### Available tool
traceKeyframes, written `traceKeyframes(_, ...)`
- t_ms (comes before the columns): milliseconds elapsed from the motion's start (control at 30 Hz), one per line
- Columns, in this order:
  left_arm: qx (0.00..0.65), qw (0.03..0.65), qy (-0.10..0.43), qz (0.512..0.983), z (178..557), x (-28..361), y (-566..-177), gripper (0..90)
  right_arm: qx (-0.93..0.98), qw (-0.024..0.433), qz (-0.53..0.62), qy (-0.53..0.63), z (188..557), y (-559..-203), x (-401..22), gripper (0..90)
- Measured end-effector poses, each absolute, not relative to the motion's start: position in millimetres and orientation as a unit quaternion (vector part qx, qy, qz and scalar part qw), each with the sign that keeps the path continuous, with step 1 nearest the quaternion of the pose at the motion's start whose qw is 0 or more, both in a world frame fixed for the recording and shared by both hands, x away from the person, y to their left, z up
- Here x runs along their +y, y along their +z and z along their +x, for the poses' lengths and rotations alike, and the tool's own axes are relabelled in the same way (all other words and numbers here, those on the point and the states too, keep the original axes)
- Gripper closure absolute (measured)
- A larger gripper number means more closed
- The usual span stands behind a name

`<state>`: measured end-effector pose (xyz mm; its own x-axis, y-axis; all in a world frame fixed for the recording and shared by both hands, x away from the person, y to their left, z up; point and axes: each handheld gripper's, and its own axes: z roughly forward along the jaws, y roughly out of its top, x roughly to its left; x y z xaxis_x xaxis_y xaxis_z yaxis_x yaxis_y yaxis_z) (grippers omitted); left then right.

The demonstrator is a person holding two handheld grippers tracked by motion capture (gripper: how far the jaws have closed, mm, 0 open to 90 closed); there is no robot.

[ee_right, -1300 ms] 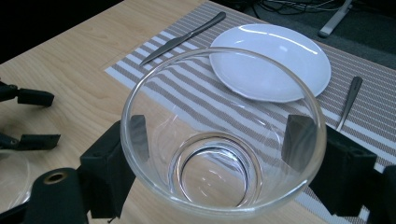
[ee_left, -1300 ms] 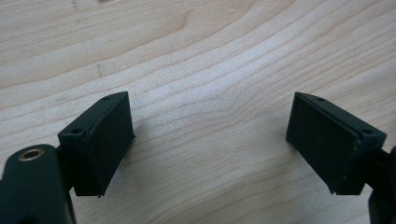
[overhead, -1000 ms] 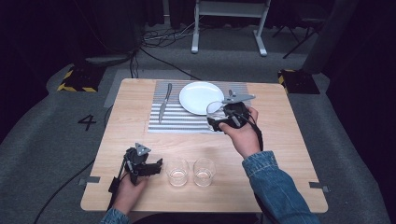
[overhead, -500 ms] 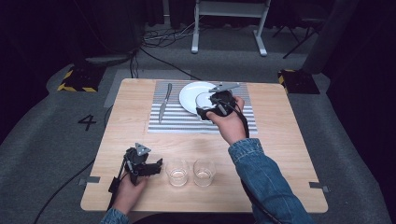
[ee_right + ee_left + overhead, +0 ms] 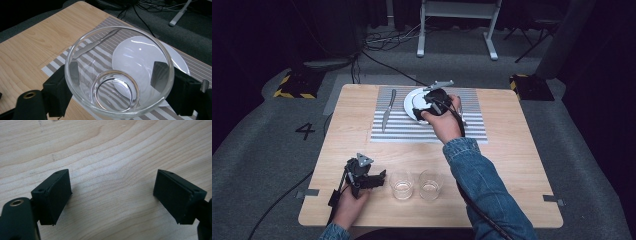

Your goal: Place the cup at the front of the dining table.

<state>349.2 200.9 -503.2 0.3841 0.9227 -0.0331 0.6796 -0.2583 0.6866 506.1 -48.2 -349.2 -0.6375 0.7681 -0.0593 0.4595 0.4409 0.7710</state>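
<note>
The worktop [image 5: 512,165] carries a striped placemat [image 5: 472,131] with a white plate [image 5: 412,100] and a knife [image 5: 387,111] on it; the right gripper [image 5: 117,85] has its jaws clenched on a glass bowl [image 5: 117,72], held over the plate's edge, mouth towards the camera, its axis running along the jaws; smooth glass could slip and strike the plate; the left gripper [image 5: 112,195] rests released near two tumblers [image 5: 417,185].
</note>
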Motion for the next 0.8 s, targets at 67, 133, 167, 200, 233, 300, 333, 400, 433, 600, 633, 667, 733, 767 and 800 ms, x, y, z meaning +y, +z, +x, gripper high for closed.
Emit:
traceKeyframes(67, 0.521, 0.317, 0.192, 0.769, 349, 201, -503, 15.0, 0.827, 0.203, 0.368, 0.372, 510, -351, -42, 19.9)
traceKeyframes(133, 0.521, 0.317, 0.192, 0.769, 349, 201, -503, 15.0, 0.830, 0.202, 0.365, 0.370, 514, -354, -37, 19.9)
traceKeyframes(167, 0.521, 0.316, 0.192, 0.769, 349, 201, -503, 15.0, 0.831, 0.198, 0.368, 0.368, 516, -355, -33, 19.9)
traceKeyframes(200, 0.521, 0.317, 0.192, 0.769, 349, 201, -503, 15.0, 0.833, 0.200, 0.366, 0.364, 519, -358, -30, 19.9)
traceKeyframes(233, 0.521, 0.317, 0.192, 0.769, 349, 201, -503, 15.0, 0.833, 0.197, 0.367, 0.364, 522, -361, -25, 19.9)
traceKeyframes(300, 0.521, 0.316, 0.192, 0.770, 349, 201, -503, 15.0, 0.833, 0.189, 0.370, 0.365, 526, -365, -18, 19.9)
traceKeyframes(333, 0.521, 0.316, 0.192, 0.769, 349, 201, -503, 15.0, 0.834, 0.190, 0.369, 0.364, 528, -367, -16, 19.9)
traceKeyframes(400, 0.521, 0.316, 0.192, 0.769, 349, 201, -503, 15.0, 0.838, 0.185, 0.369, 0.357, 533, -375, -5, 19.9)
traceKeyframes(433, 0.521, 0.317, 0.192, 0.769, 349, 201, -503, 15.0, 0.838, 0.185, 0.369, 0.357, 533, -375, -5, 19.9)
traceKeyframes(600, 0.520, 0.316, 0.192, 0.770, 349, 201, -503, 15.0, 0.842, 0.185, 0.363, 0.353, 543, -387, 8, 19.9)
traceKeyframes(633, 0.521, 0.316, 0.192, 0.770, 349, 201, -503, 15.0, 0.842, 0.184, 0.364, 0.353, 544, -390, 10, 19.9)
traceKeyframes(667, 0.520, 0.316, 0.192, 0.770, 349, 201, -503, 15.0, 0.842, 0.181, 0.369, 0.351, 546, -393, 12, 19.9)
traceKeyframes(733, 0.521, 0.316, 0.192, 0.770, 349, 201, -503, 15.0, 0.841, 0.177, 0.372, 0.351, 549, -399, 15, 19.9)
traceKeyframes(767, 0.521, 0.314, 0.192, 0.770, 349, 201, -503, 15.0, 0.842, 0.177, 0.369, 0.352, 551, -402, 17, 19.9)
traceKeyframes(800, 0.520, 0.315, 0.191, 0.771, 349, 201, -503, 15.0, 0.842, 0.174, 0.370, 0.351, 552, -405, 19, 19.9)
